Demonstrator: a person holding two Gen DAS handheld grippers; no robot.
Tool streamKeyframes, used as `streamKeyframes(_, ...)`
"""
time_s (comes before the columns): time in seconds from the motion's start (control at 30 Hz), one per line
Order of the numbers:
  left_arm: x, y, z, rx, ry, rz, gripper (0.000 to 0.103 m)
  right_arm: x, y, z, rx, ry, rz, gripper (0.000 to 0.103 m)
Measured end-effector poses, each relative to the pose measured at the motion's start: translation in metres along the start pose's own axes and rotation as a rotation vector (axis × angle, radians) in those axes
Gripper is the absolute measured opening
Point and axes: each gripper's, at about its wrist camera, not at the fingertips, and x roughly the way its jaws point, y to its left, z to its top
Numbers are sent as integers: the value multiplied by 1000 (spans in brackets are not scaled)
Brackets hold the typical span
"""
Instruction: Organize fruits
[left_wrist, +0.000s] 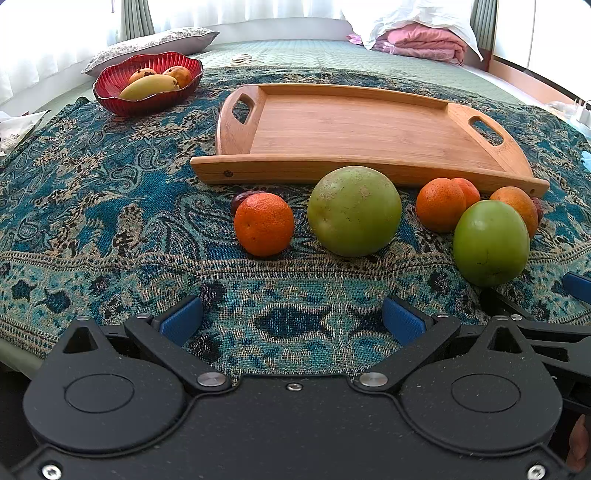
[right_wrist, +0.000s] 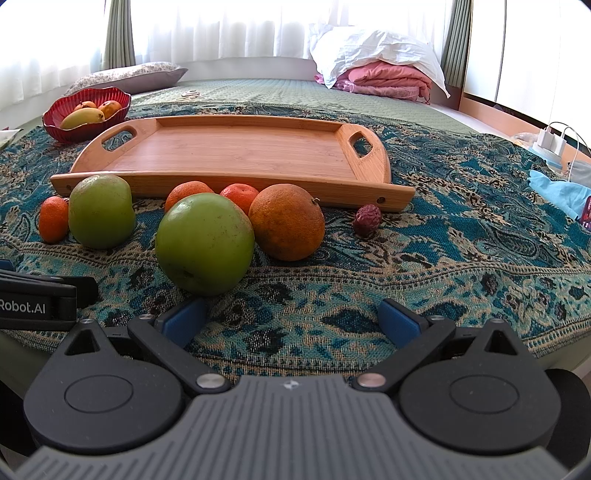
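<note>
Two green fruits (right_wrist: 204, 243), four oranges (right_wrist: 287, 221), wooden tray (right_wrist: 236, 147) centre frame, dried date (right_wrist: 366, 220) clear only in right view, my left fingers (left_wrist: 291, 321) and right fingers (right_wrist: 291, 321) released.

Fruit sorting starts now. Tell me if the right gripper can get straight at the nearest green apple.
Probably yes: the right gripper is open, and the green apple sits just ahead, slightly left, with only bare cloth between.

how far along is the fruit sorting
Barely started. The bamboo wooden tray holds nothing, and the left gripper and right gripper are open, carrying nothing. Two green round fruits, the oranges and a wrinkled dark-red date lie on the cloth.
</note>
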Motion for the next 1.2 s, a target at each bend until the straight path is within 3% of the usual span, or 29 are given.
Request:
streamKeyframes(0.97, 0, -1, 0, 3, -4, 4, 103, -1, 1, -2, 0, -5, -1, 103)
streamKeyframes(1.2, -8, 0, -10, -4, -72, -1, 103, -6, 0, -7, 5, -35, -3, 103)
